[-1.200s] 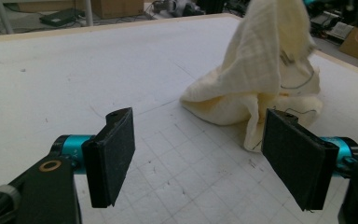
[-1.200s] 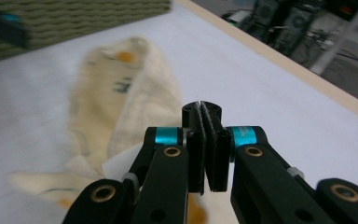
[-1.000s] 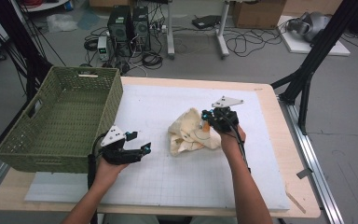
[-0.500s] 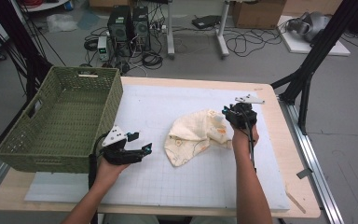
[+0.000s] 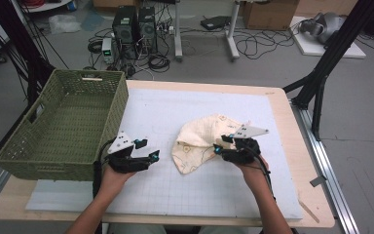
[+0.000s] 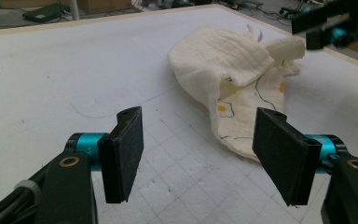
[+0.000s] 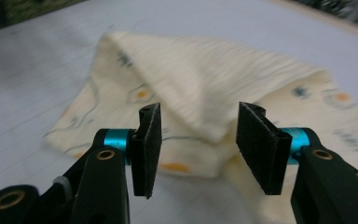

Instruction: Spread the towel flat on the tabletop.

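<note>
While the cream cloth lies crumpled and partly folded on the white gridded mat, near the middle of the table, both grippers sit low at its near side. Right gripper is at the cloth's right edge, jaws parted and just been opening; in the right gripper view the pads stand apart with the folded cloth just beyond them, nothing pinched (that picture is blurred). Left gripper rests on the mat, apart from the cloth's left edge; its jaws stand wide though they have just been closing a little. Left gripper view shows bare mat between the pads, the cloth ahead, printed with small orange spots and dark lines. Green woven basket stands at the table's left edge, just beside the left gripper.
</note>
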